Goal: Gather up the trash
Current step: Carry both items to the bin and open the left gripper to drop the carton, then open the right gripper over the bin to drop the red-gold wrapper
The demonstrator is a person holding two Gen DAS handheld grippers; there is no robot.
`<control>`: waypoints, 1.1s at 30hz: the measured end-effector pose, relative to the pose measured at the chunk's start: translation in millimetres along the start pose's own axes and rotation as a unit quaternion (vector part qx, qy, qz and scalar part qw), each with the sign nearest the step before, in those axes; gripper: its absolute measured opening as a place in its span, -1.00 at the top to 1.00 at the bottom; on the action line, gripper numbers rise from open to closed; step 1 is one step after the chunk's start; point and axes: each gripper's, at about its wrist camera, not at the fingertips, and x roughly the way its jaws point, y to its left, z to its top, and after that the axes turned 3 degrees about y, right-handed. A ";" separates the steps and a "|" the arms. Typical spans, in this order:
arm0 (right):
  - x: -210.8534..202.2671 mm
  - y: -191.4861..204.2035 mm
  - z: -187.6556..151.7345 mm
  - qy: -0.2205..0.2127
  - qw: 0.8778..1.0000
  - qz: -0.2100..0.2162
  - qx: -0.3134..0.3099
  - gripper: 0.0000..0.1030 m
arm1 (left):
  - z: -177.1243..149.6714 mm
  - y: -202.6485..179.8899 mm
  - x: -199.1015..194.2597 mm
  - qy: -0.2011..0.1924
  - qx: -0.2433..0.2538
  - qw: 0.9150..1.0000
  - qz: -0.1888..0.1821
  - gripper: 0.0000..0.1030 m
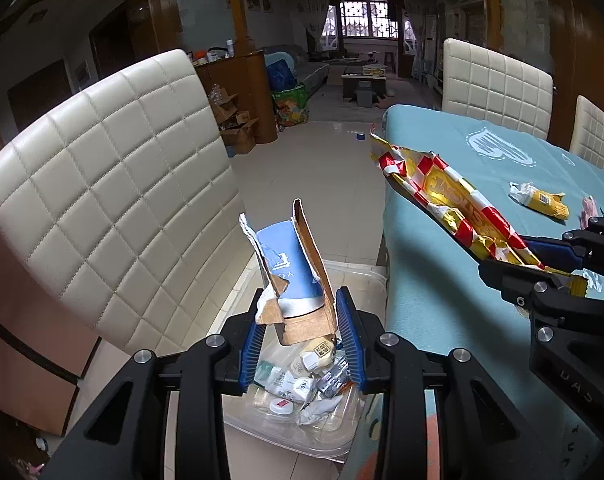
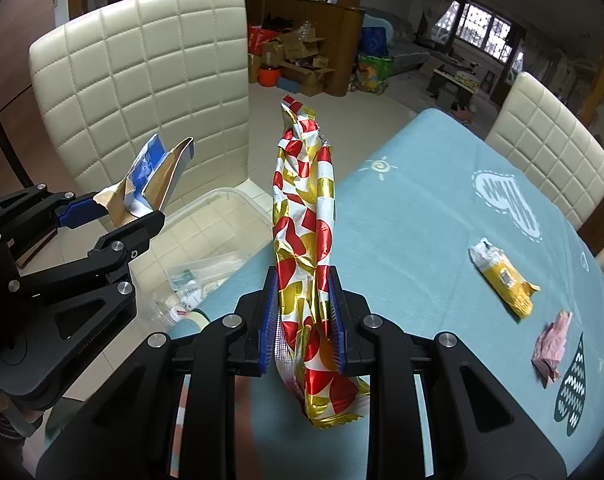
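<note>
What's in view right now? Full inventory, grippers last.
torn carton: 1, blue and brown, in left gripper, above bin
foil wrapper: 1, red, gold, white, in right gripper
clear bin: 1, transparent, on floor by table, holds small trash
yellow wrapper: 1, yellow and white, on table
pink scrap: 1, pink, on table near the yellow wrapper
table: 1, light blue cloth
chairs: 3, cream quilted, around table
left gripper: 1, black, blue fingers, shut on carton
right gripper: 1, black, blue fingers, shut on wrapper

- On the red-and-gold wrapper (image 1: 458,204) in my right fingers there is gold lettering, upside down; I cannot read it.
- The blue carton scrap (image 1: 289,268) shows white marks, unreadable.
</note>
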 end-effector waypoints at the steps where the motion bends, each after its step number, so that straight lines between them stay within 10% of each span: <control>1: 1.0 3.1 0.9 0.001 1.000 0.000 -0.003 0.50 | -0.9 2.3 0.0 0.000 -0.003 1.000 -0.001 0.28; 6: 5.6 11.7 1.6 0.006 1.000 0.000 -0.011 0.48 | -4.4 11.8 -7.7 -0.023 -0.016 1.000 0.002 -0.58; 27: 13.1 47.9 14.7 0.002 0.999 0.002 -0.046 0.45 | -22.0 77.0 -11.7 -0.019 -0.093 0.995 0.043 -0.61; 30: 12.5 48.1 16.0 0.001 0.999 0.002 -0.044 -0.14 | -21.6 77.7 -15.3 -0.026 -0.100 0.993 0.052 -0.61; 33: 6.0 48.1 15.7 -0.020 0.999 -0.012 -0.045 -0.24 | -20.8 78.4 -17.9 -0.029 -0.101 0.993 0.053 -0.61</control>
